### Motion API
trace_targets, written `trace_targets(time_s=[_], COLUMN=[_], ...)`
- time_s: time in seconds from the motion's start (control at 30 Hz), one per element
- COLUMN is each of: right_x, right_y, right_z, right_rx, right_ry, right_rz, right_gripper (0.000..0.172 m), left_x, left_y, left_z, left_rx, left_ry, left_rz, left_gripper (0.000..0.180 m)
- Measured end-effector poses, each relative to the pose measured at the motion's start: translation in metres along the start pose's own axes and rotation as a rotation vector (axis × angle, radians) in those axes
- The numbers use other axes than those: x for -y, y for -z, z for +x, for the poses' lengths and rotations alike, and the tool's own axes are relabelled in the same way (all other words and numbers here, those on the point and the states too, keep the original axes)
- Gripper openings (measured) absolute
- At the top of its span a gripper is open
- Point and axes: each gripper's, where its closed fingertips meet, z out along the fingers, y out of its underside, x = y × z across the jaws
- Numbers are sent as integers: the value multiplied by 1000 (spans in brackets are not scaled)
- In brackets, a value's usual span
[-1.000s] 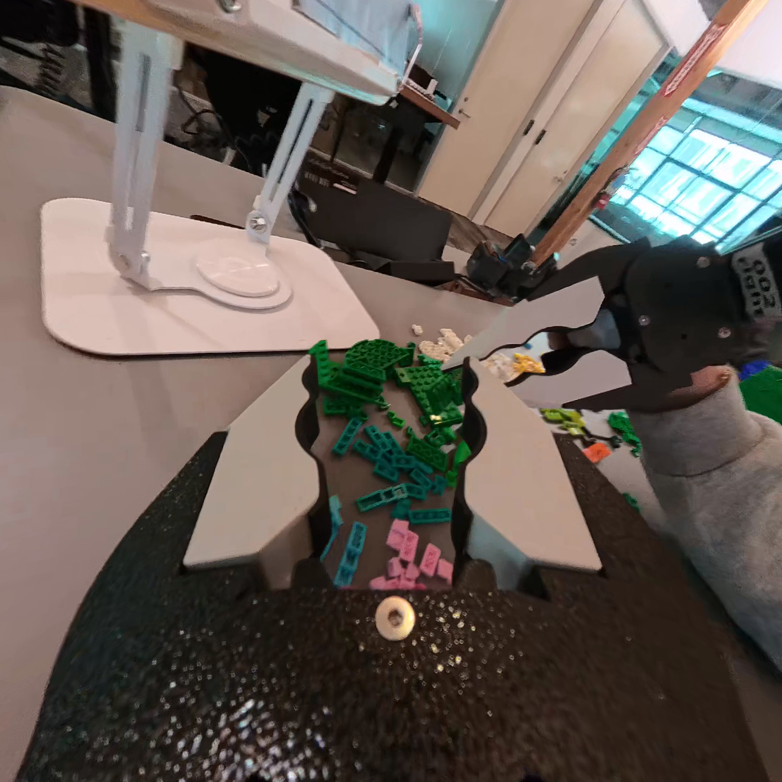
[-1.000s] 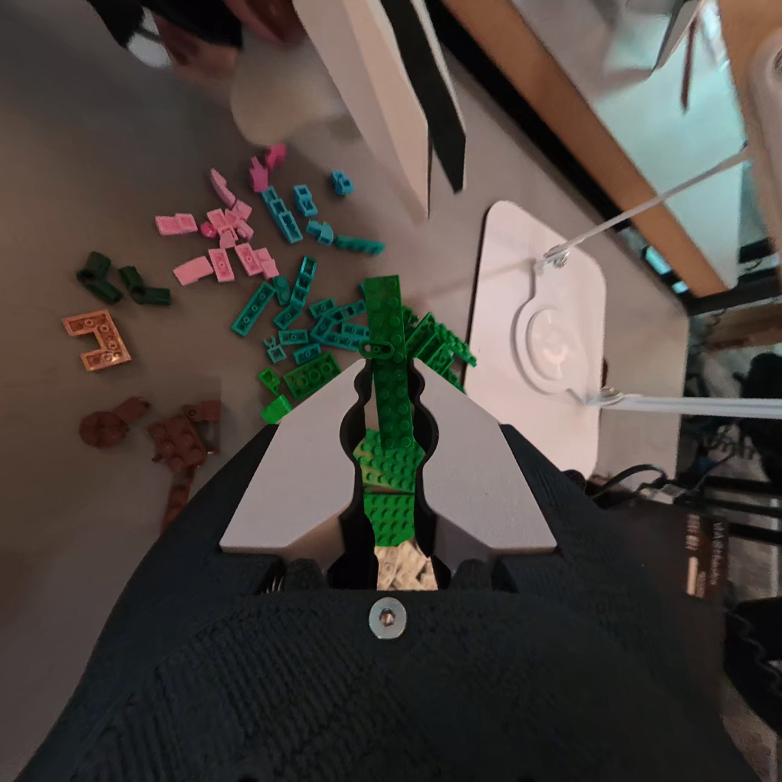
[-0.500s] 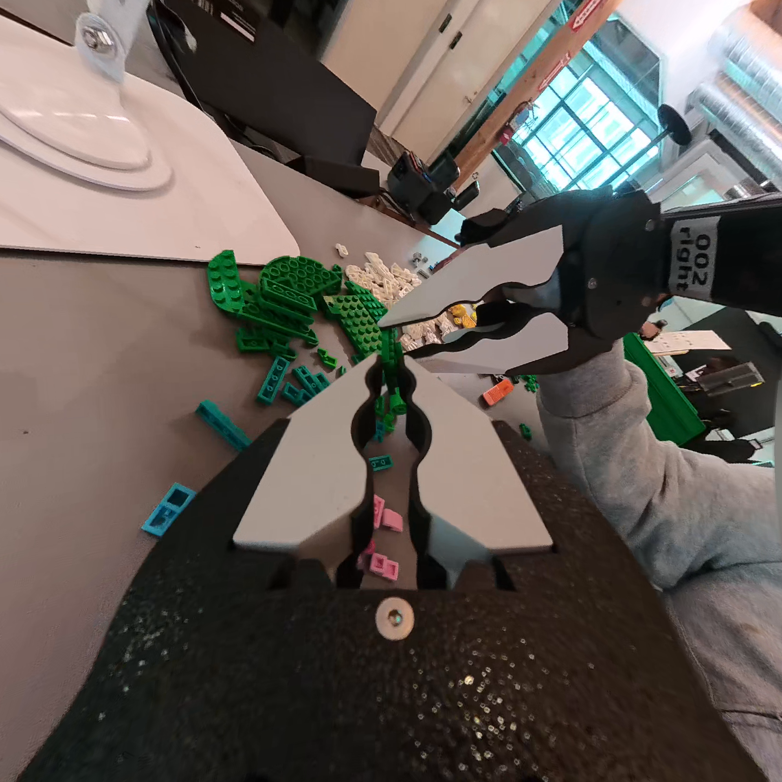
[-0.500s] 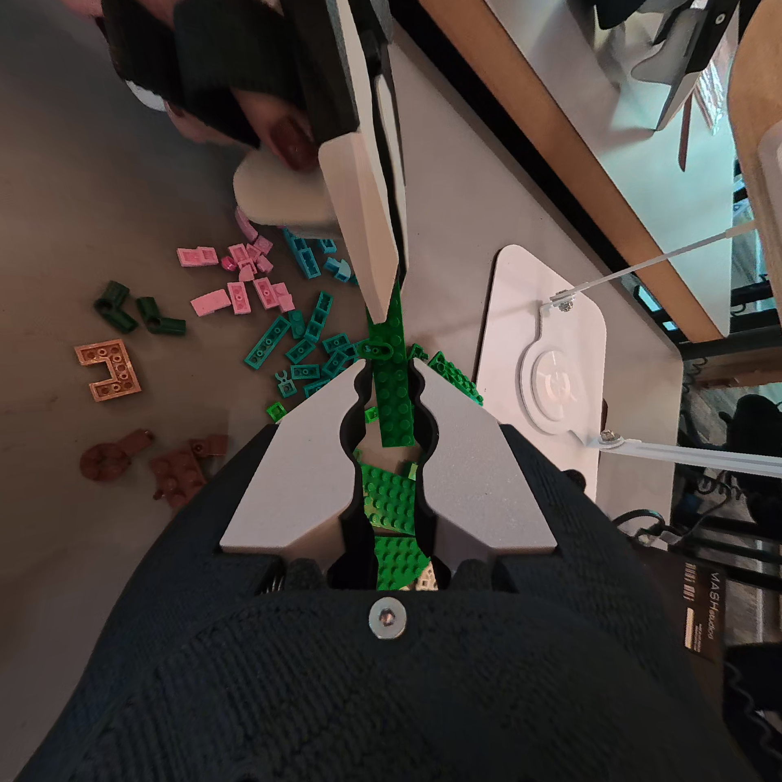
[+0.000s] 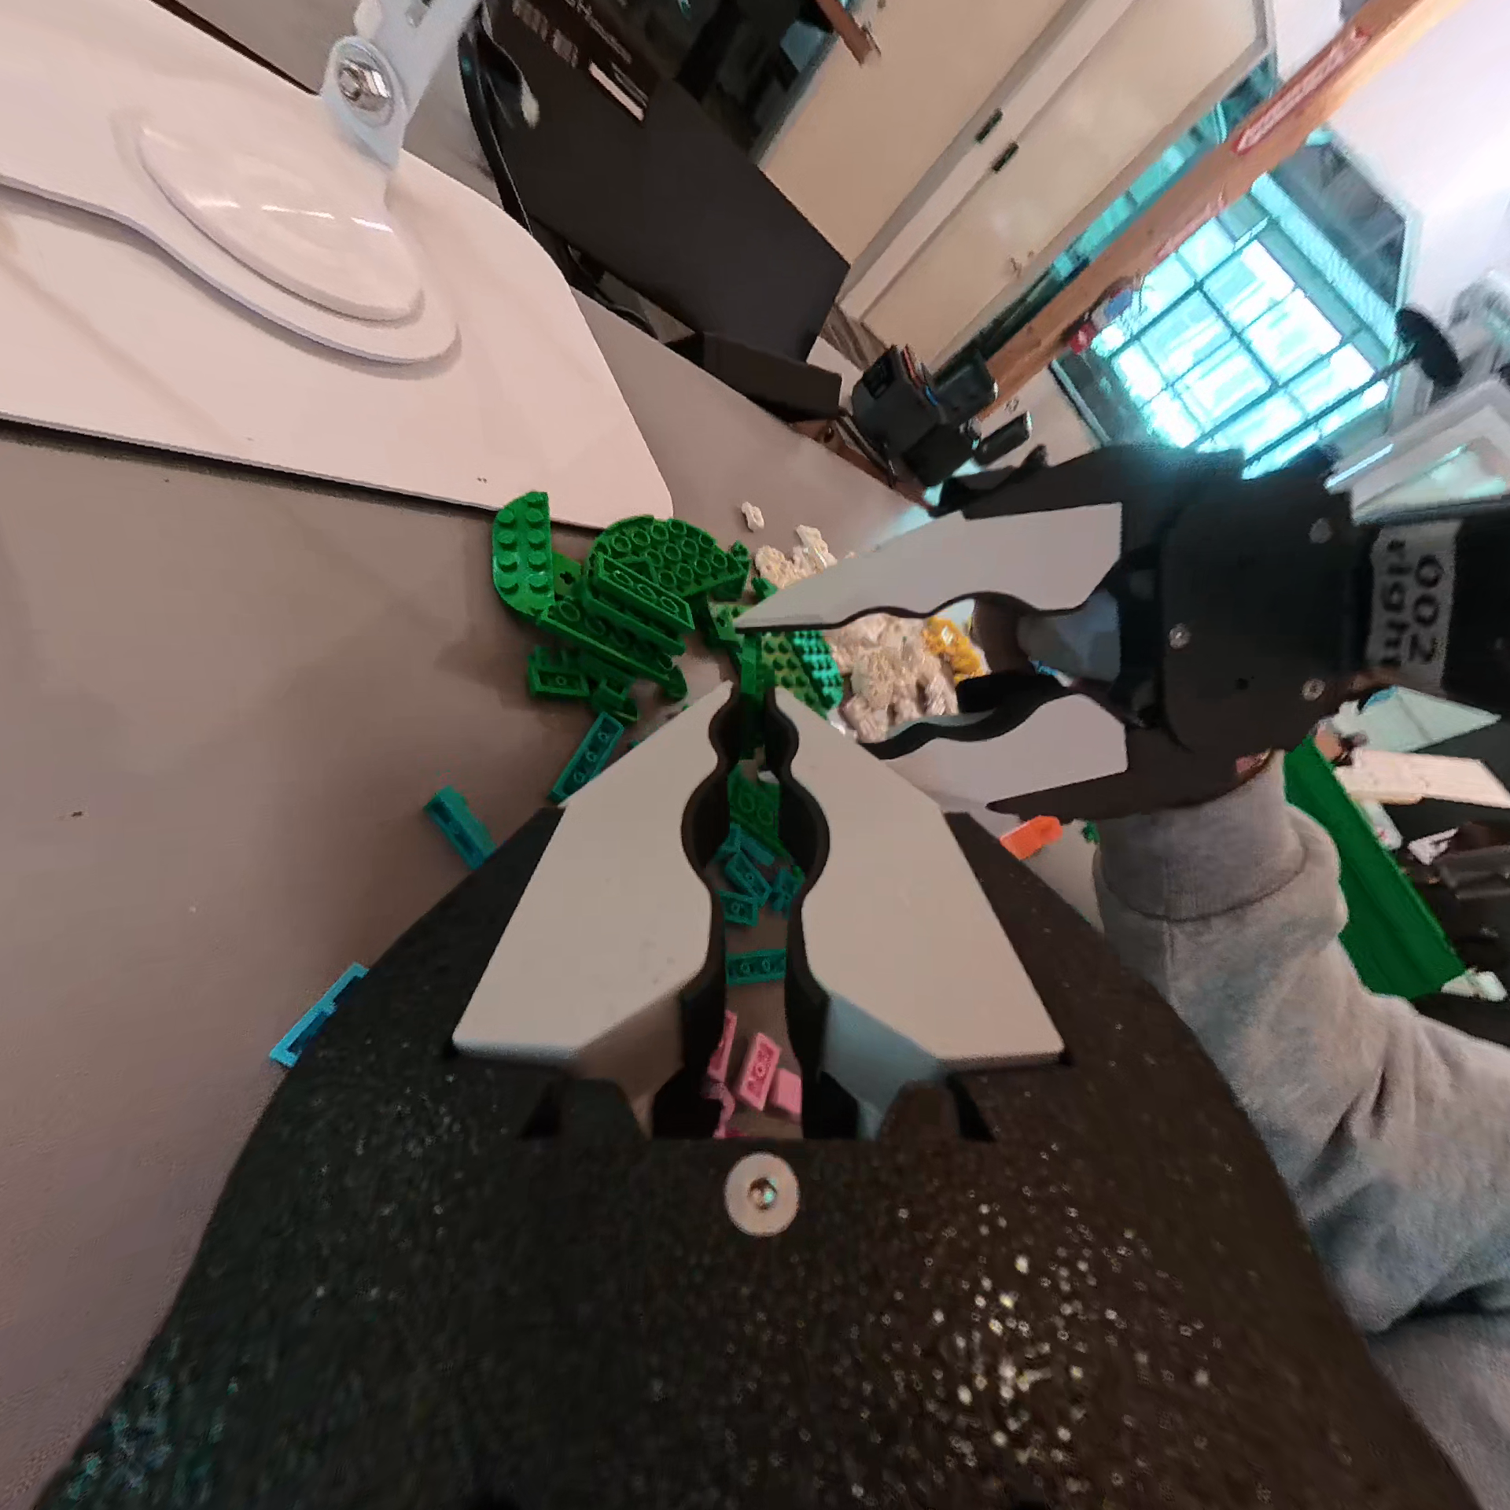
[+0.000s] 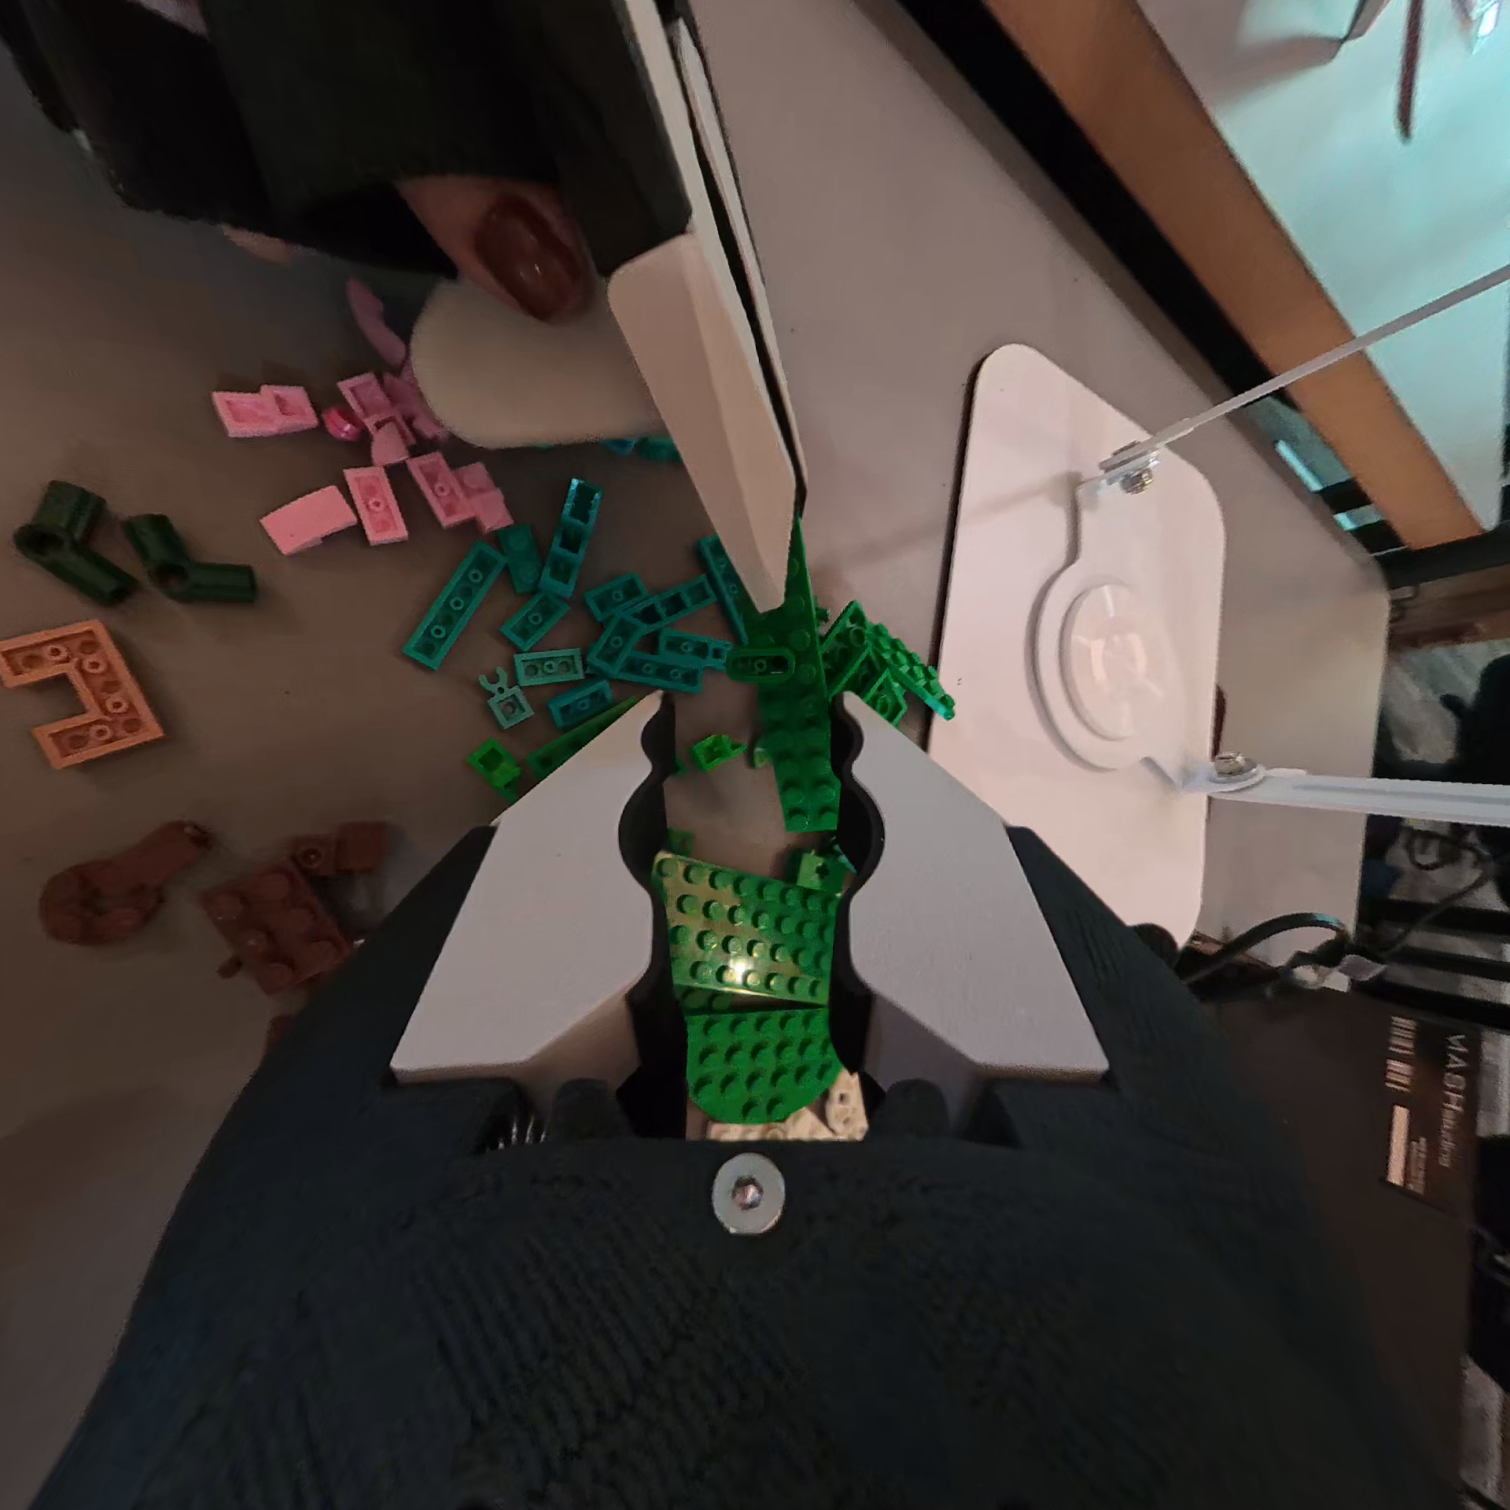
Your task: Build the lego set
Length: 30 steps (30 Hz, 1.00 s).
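A long green plate [image 6: 805, 735] with a small green rounded piece [image 6: 768, 663] on it hangs above the table. In the left wrist view it shows edge-on [image 5: 750, 662]. My left gripper [image 5: 753, 693] is shut on its far end; in the right wrist view its fingers [image 6: 735, 457] come down from the top onto the plate. My right gripper [image 6: 752, 703] is open. The plate lies close beside its right finger [image 6: 899, 817], with a wide gap to the left finger. The left wrist view shows the right gripper [image 5: 805, 682] with its fingers spread around the plate.
Loose piles lie on the grey table: green plates [image 5: 637, 588], teal plates [image 6: 572, 621], pink pieces [image 6: 384, 490], brown pieces [image 6: 270, 907], a peach bracket [image 6: 78, 694], dark green connectors [image 6: 122, 556] and white pieces [image 5: 891, 670]. A white stand base [image 6: 1087, 654] lies beside them. The tips of both grippers are at nearly the same place. From the right gripper's tips to the peach bracket [image 6: 78, 694] is close to 11 cm.
My left gripper moved in and shut on the far end of the long green plate. My right gripper, which was shut on that plate, has opened off it.
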Motion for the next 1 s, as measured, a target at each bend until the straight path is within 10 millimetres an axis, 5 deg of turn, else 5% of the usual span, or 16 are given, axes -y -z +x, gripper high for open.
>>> trace_targets(time_s=[0.37, 1.0], right_x=[18, 7], right_y=[2, 12], right_z=[13, -6], right_rx=[-136, 74], right_ry=[102, -54], right_rz=[64, 123], right_gripper=[18, 18], left_x=[9, -10], left_y=[3, -3], left_z=[4, 11], left_rx=[-76, -24], left_ry=[130, -109], left_rz=[66, -73], left_gripper=[2, 1])
